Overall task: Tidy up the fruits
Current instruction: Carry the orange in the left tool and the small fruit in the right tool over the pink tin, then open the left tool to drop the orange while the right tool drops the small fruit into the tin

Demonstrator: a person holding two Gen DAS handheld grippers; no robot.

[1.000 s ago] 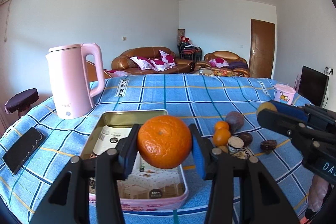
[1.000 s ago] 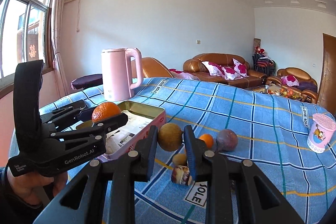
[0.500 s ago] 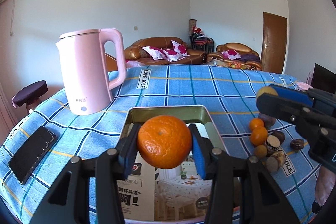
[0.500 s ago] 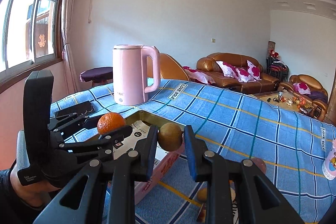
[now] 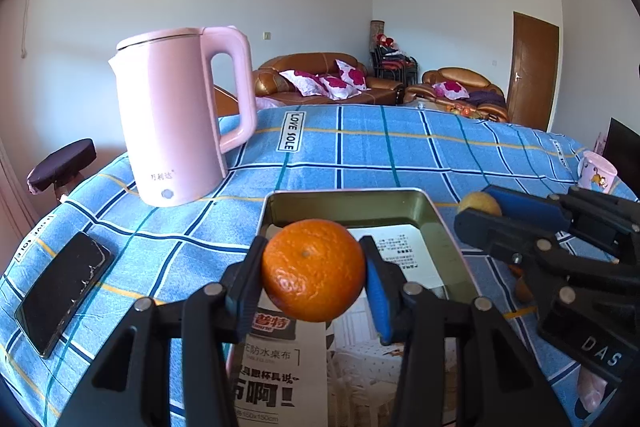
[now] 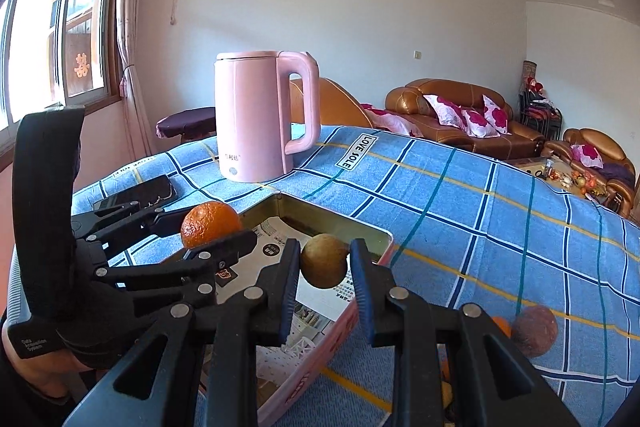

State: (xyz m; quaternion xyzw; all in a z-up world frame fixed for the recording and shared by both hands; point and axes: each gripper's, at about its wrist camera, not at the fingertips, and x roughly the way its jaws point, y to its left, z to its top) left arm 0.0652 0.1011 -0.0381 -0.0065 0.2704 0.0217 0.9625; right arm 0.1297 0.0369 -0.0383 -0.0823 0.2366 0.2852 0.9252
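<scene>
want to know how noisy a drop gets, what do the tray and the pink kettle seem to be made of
Tray: looks like thin metal tin, with dull gold inner walls, a rolled rim, pink printed outside and a paper sheet inside.
Pink kettle: probably matte plastic shell, with a soft even sheen; a thin metallic ring shows at the lid.

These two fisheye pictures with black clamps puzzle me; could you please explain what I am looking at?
A person holds a black two-finger gripper in each hand; each carries a camera looking along its fingers. The left gripper clamps a round orange mandarin. The right gripper clamps a small brownish-green round fruit. Both hang over an open rectangular metal tin on the blue checked tablecloth. Nearby stand a pink electric kettle and a black phone.
</scene>
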